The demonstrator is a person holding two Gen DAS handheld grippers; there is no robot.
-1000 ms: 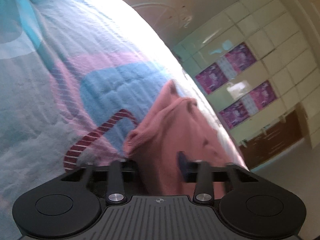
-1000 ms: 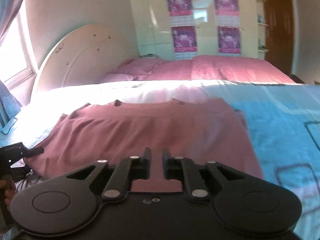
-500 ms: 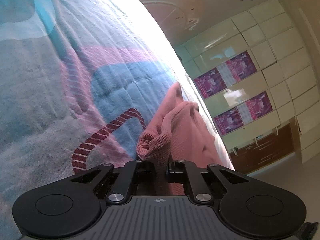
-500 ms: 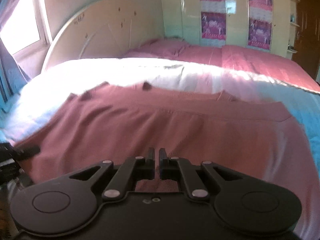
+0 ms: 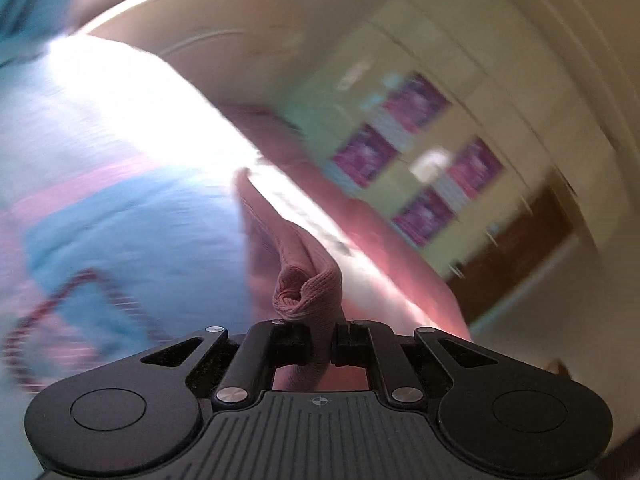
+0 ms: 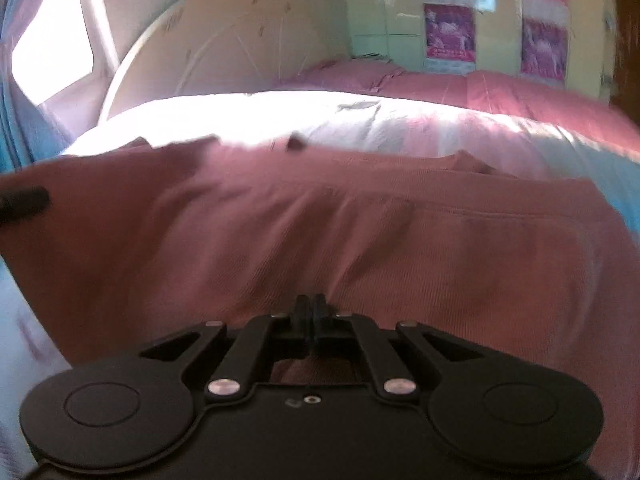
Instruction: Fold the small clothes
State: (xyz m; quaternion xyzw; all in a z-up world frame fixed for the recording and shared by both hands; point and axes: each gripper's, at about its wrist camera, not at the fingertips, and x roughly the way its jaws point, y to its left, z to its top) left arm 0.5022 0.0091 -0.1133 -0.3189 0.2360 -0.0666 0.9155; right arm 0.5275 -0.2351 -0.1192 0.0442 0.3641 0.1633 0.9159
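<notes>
**Inspector:** State of each claw, and where the garment lies.

**Assistant:** The left gripper (image 5: 320, 340) is clamped on a bunched ribbed edge of the pink garment (image 6: 360, 240); the cloth wads up just ahead of its fingertips and runs away forward. The right gripper (image 6: 310, 320) has its jaws drawn almost together at the garment's near edge. Cloth shows beneath the linkage, but whether it is pinched I cannot tell.

**Inspector:** The relation that governs the coming move?

**Assistant:** From the right claw the garment spreads forward and to both sides, its long axis running crosswise. The left claw's dark fingertip (image 6: 24, 202) shows at the far left end of that same near edge, so the two claws sit well apart along one hem. In my judgement the fold will carry that edge forward, toward the garment's far edge.

**Inspector:** Which hand is better placed?

**Assistant:** The left already holds a corner. The right stands near the middle of the hem.

**Inspector:** Edges and room?

**Assistant:** The bedspread (image 5: 120, 240) lies left of and below the left claw, bare of other items. Beyond the garment, ahead of the right claw, is sunlit bedspread, then the headboard (image 6: 240, 40). The bed's side edge falls away right of the left claw; that view is blurred.
</notes>
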